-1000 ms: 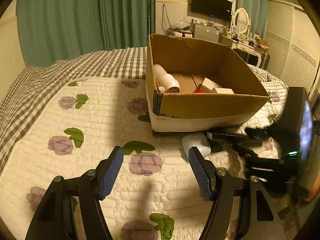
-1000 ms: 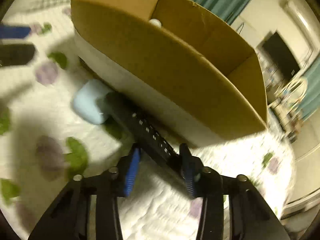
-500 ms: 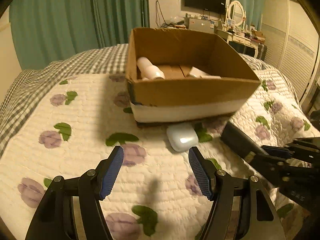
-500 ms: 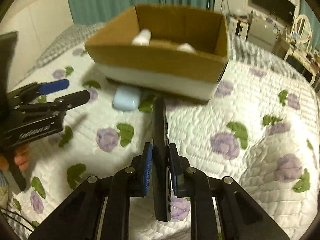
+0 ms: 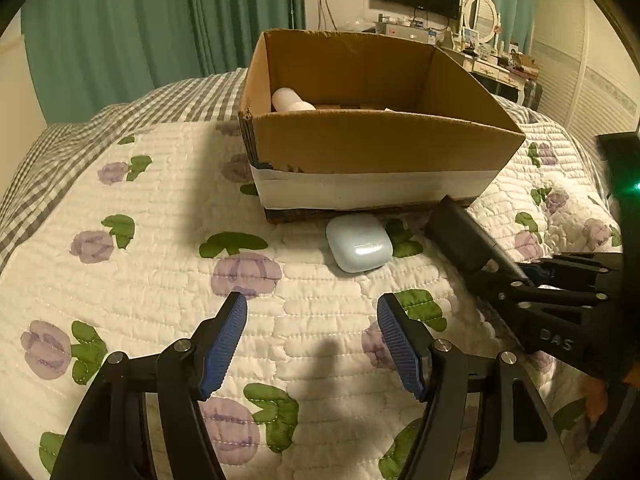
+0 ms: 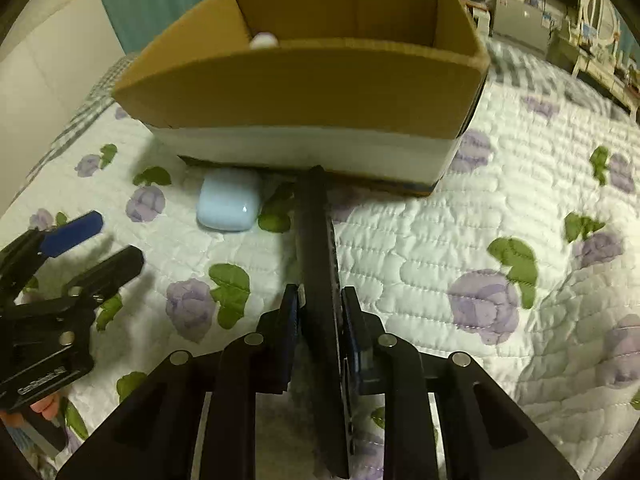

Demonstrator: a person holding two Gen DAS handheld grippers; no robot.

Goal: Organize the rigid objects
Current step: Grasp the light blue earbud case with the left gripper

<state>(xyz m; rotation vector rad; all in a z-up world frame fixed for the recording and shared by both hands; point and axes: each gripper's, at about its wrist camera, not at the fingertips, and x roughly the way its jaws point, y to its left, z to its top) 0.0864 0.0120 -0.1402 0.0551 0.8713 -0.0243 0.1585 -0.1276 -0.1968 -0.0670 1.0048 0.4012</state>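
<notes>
The right tool (image 6: 319,318) is clamped on a long, flat, matte black remote control (image 6: 316,240), its blue textured pads pressed against the remote's two narrow edges. The remote stands on edge, its far tip at the base of the cardboard box (image 6: 312,84). In the left wrist view the right tool's black frame shows embossed letters that seem to read "DAS".

The left tool (image 5: 312,326) is wide open and holds nothing; its two blue cross-hatched pads (image 5: 226,338) hover above the bed, in front of the box.

Just in front of the box, close against its base, lies a smooth, glossy, pale blue earbud case (image 5: 359,243) with rounded corners. The remote's tip is to the right of it.

The box is an open brown corrugated carton with a wide white band around its lower part and a torn front left corner. Inside, near the left wall, a white rounded cylindrical object (image 5: 289,101) shows above the rim.

The box sits on a bed with a white quilted cover (image 5: 140,280), stitched in wavy rows and printed with purple roses and green leaves. Behind the box is a grey checked fabric (image 5: 168,98).
</notes>
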